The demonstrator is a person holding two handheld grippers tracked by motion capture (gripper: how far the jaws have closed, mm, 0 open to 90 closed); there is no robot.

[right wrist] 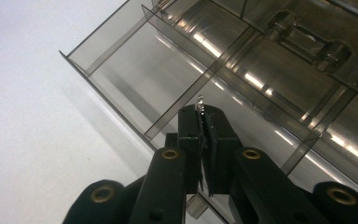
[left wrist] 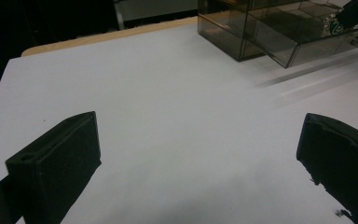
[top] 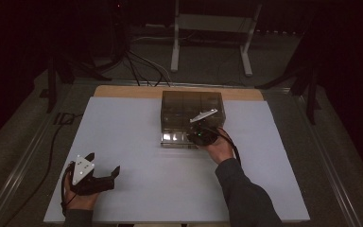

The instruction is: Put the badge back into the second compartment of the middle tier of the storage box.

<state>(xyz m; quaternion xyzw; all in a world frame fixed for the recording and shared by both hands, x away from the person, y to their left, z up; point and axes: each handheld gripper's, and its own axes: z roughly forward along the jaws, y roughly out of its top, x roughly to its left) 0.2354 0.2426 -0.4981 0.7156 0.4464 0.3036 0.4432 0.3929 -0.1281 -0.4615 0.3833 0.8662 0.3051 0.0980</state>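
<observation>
A smoky see-through drawer cabinet (top: 191, 105) stands at the back middle of the white table (top: 137, 142). Its bottom drawer (top: 174, 138) is pulled out toward me, and its divided compartments (right wrist: 135, 60) look empty. My right gripper (top: 196, 136) hovers over that drawer's right part, and the left gripper view catches it (left wrist: 349, 11) beyond the cabinet (left wrist: 261, 32). Its jaws (right wrist: 203, 114) are shut on a tiny shiny metal piece (right wrist: 200, 101) that pokes out at the tips. My left gripper (top: 105, 164) rests at the front left, open (left wrist: 198, 123) with bare table between its jaws.
A wooden strip (top: 123, 91) edges the table's far side. Beyond it on the floor stand a white frame (top: 208, 28) and dark cables (top: 142, 66). Metal rails (top: 23, 156) run along both sides of the table.
</observation>
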